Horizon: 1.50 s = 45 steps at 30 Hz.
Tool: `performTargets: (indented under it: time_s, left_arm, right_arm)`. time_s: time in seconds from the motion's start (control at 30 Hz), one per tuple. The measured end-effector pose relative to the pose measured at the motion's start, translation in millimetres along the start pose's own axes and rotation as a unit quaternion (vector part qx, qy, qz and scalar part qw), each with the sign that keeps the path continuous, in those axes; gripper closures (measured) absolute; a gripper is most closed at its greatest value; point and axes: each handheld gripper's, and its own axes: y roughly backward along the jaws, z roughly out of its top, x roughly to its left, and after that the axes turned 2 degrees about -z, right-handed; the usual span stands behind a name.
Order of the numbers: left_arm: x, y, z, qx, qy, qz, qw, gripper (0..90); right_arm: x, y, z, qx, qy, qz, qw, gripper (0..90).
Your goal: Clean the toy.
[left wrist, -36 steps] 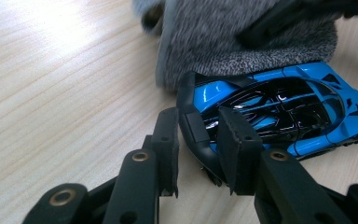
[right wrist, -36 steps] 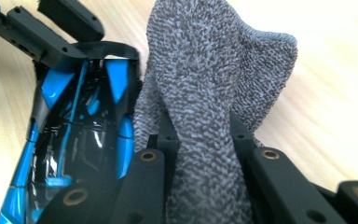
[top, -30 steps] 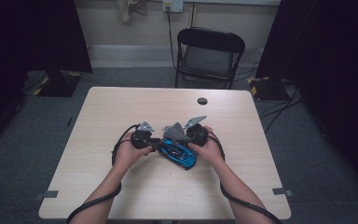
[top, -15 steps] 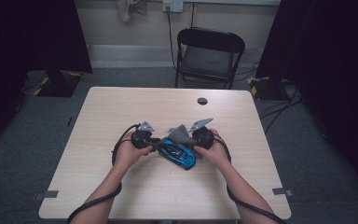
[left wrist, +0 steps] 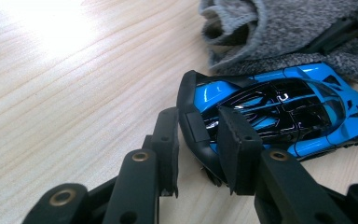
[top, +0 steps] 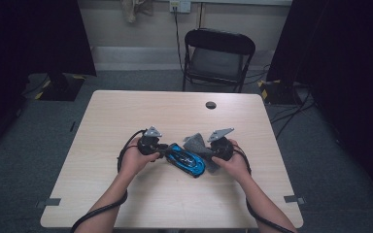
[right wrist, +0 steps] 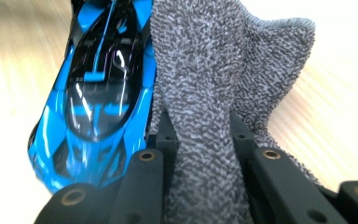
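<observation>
while your left gripper pinches the toy car by its rear wing only, your right gripper, clamping the grey cloth, could wipe it loose.

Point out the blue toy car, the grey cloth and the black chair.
blue toy car [left wrist: 279, 109]: left gripper view, on its glossy black cabin roof.
grey cloth [right wrist: 205, 70]: right gripper view, on the bunched fold above the jaws.
black chair [top: 213, 62]: high view, on its seat beyond the table.
</observation>
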Motion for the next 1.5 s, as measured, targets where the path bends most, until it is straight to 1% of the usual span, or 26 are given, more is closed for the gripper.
performTargets:
  time_s: [0.1,0.17,0.27,0.37,0.43,0.5,0.63,0.73,0.87,0.97,1.0,1.03,1.13,1.2,1.3,1.33,1.5]
  left_arm:
    - [0.3,0.2,0.0,0.000,0.000,0.001,1.0000,69.1]
    - [0.5,0.7,0.2,0.001,-0.004,0.004,1.0000,69.1]
    - [0.3,0.9,0.2,0.002,-0.006,0.006,1.0000,69.2]
    - [-0.2,0.7,0.7,0.004,-0.005,0.006,1.0000,69.4]
    - [-0.7,0.7,0.7,0.003,-0.006,0.006,1.0000,69.4]
    - [-0.8,0.5,0.5,0.002,-0.006,0.005,1.0000,69.3]
    - [-1.2,0.4,1.1,0.005,-0.009,0.005,0.9999,69.3]
    - [-1.8,0.4,1.8,0.008,-0.013,0.007,0.9999,69.2]
    - [-2.1,-0.1,1.6,0.007,-0.012,0.004,0.9999,69.2]
    - [-2.3,-0.4,1.0,0.004,-0.009,0.002,1.0000,69.1]
    - [-2.3,-0.4,1.0,0.004,-0.009,0.002,1.0000,69.2]
    - [-1.8,-0.3,0.2,0.001,-0.008,0.001,1.0000,69.2]
    - [-1.3,-0.2,-0.7,-0.002,-0.005,0.001,1.0000,69.2]
    - [-1.6,-0.5,-1.1,-0.004,-0.001,-0.001,1.0000,69.2]
    - [-1.9,-0.5,-1.3,-0.005,0.000,0.000,1.0000,69.3]
    - [-1.8,-0.3,-1.2,-0.004,-0.004,0.002,1.0000,69.2]
    - [-1.9,-0.4,-0.6,-0.003,-0.005,0.003,1.0000,69.2]
  right_arm:
    - [0.0,4.5,-4.7,0.001,0.000,0.000,1.0000,73.3]
    - [0.2,7.2,-7.1,0.003,0.001,0.000,1.0000,73.2]
    - [0.3,9.7,-11.8,0.003,-0.003,0.000,1.0000,73.2]
    - [0.2,12.6,-12.4,0.007,-0.002,-0.002,1.0000,73.3]
    - [-0.6,14.8,-10.5,0.007,-0.004,-0.011,0.9999,73.3]
    - [-3.0,17.7,-6.4,-0.004,-0.009,-0.021,0.9997,73.3]
    - [-7.6,19.6,8.4,-0.017,-0.016,-0.037,0.9991,73.4]
    - [-8.1,14.2,21.1,-0.021,-0.016,-0.041,0.9988,73.4]
    - [-5.3,0.2,36.4,-0.021,-0.013,-0.042,0.9988,73.3]
    - [-0.6,-12.9,45.8,-0.020,-0.006,-0.038,0.9991,73.2]
    - [-0.6,-12.9,45.8,-0.020,-0.006,-0.038,0.9991,73.2]
    - [3.8,-21.4,49.2,-0.018,-0.004,-0.028,0.9994,73.2]
    - [10.9,-31.9,48.7,-0.001,0.012,-0.026,0.9996,73.0]
    - [11.5,-33.6,45.1,0.004,0.015,-0.024,0.9996,73.0]
    - [9.3,-31.3,41.2,0.004,0.009,-0.019,0.9998,72.9]
    - [6.7,-27.7,36.8,0.007,0.003,-0.017,0.9998,72.9]
    - [6.8,-18.3,26.5,0.009,0.007,-0.018,0.9998,72.8]
